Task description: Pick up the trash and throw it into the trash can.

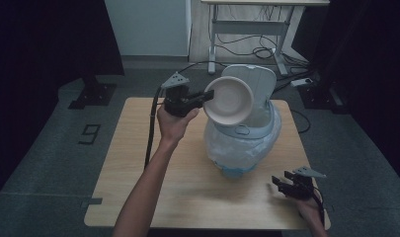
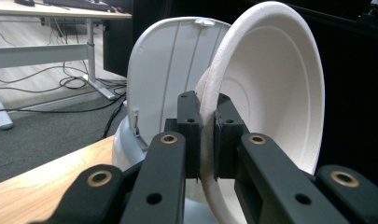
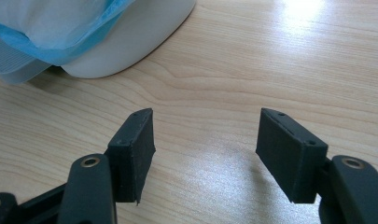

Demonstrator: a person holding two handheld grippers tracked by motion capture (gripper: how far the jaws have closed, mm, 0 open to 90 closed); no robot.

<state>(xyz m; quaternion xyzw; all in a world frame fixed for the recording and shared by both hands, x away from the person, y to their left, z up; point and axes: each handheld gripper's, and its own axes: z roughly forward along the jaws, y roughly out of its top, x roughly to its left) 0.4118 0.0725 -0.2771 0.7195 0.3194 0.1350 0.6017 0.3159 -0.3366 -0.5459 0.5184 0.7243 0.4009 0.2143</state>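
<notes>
A white foam bowl (image 1: pixel 229 100) hangs on edge in the air, its hollow side facing me, just in front of the open bin. My left gripper (image 1: pixel 205 98) is shut on its left rim; in the left gripper view the bowl (image 2: pixel 270 88) stands tilted with its rim pinched between the two jaws of the gripper (image 2: pixel 206 135). The small white bin (image 1: pixel 243 143) sits mid-table, lined with a clear and blue bag, its lid (image 1: pixel 257 84) raised behind. My right gripper (image 1: pixel 281 183) rests low at the table's front right, open, nothing between its jaws (image 3: pixel 205 144).
The wooden table (image 1: pixel 138 187) has bare surface to the left and front of the bin. The bin's base (image 3: pixel 130 42) and blue bag edge lie just ahead of the right gripper. A desk frame (image 1: pixel 247 29) and cables stand on the floor beyond.
</notes>
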